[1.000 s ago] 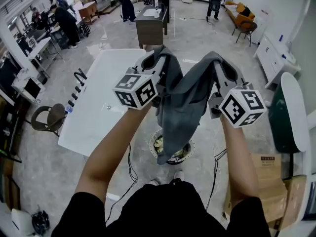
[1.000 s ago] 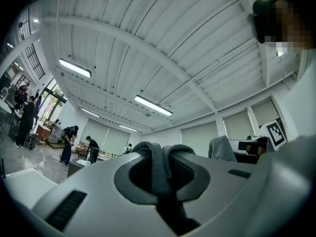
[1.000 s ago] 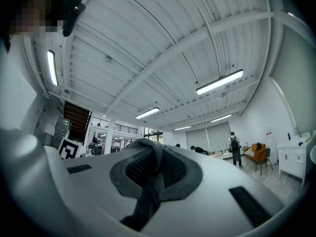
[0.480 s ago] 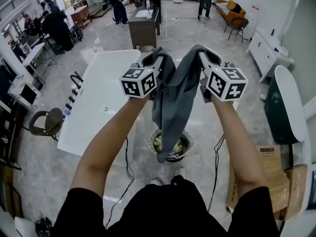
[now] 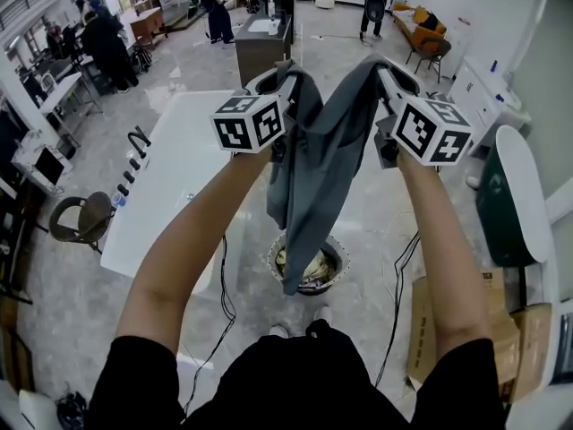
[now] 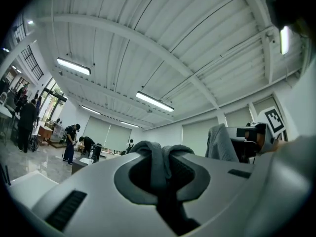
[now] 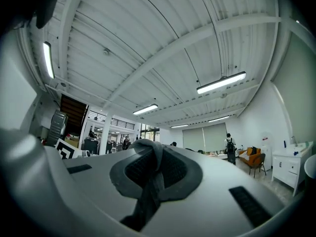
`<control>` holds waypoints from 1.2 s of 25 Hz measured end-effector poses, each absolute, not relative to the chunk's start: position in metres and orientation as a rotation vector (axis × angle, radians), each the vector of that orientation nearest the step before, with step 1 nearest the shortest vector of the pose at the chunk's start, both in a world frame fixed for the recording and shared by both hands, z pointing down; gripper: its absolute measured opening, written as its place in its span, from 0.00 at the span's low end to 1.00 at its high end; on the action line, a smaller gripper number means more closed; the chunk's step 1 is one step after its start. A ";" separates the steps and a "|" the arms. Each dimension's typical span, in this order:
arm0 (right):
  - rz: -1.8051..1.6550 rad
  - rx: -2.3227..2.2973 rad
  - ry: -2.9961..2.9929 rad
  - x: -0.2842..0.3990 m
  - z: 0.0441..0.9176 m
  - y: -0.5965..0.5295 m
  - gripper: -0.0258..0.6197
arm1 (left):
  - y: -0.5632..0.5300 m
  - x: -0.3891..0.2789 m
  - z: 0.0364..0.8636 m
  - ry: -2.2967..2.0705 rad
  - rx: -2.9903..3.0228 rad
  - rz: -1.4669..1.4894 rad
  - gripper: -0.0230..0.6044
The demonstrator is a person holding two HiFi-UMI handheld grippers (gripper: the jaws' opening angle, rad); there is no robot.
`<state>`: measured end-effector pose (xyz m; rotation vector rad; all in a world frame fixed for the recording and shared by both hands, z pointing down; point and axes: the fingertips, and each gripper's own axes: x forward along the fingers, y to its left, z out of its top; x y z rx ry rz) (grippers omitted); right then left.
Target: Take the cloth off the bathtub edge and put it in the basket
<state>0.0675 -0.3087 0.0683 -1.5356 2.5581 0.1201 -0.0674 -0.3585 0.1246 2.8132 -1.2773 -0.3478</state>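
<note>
A grey cloth (image 5: pixel 315 164) hangs between both grippers, raised at chest height, its long tail drooping toward the floor. My left gripper (image 5: pixel 279 81) is shut on one top corner, and in the left gripper view a fold of cloth (image 6: pixel 157 163) is pinched between its jaws. My right gripper (image 5: pixel 390 72) is shut on the other corner, with the cloth (image 7: pixel 152 168) squeezed between its jaws. The round basket (image 5: pixel 336 251) stands on the floor directly under the tail, with pale items inside. The white bathtub (image 5: pixel 175 182) lies to the left, below my left arm.
A tap and dark bottles (image 5: pixel 136 146) line the tub's left rim. A second white and dark green tub (image 5: pixel 512 204) is at the right, cardboard boxes (image 5: pixel 474 330) near it. Cables (image 5: pixel 224 294) run across the floor. People stand by desks at the far back.
Both grippers rose a little; from half a second ago the right one moved away from the left. The cloth stretched wider at the top, its tail still over the basket.
</note>
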 end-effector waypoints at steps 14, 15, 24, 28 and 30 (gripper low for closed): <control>0.293 -1.464 2.536 0.068 -0.015 -0.298 0.09 | -0.344 -0.052 0.040 -1.226 2.923 -0.441 0.11; 0.301 -1.461 2.534 0.066 -0.019 -0.296 0.09 | -0.342 -0.052 0.036 -1.225 2.936 -0.442 0.11; 0.374 -1.410 2.617 0.044 -0.019 -0.279 0.09 | -0.325 -0.050 0.034 -1.201 2.996 -0.422 0.11; 0.365 -1.390 2.628 0.050 -0.013 -0.278 0.09 | -0.314 -0.052 0.043 -1.177 2.985 -0.433 0.11; 0.341 -1.398 2.618 0.058 -0.004 -0.280 0.09 | -0.313 -0.050 0.052 -1.171 2.973 -0.429 0.11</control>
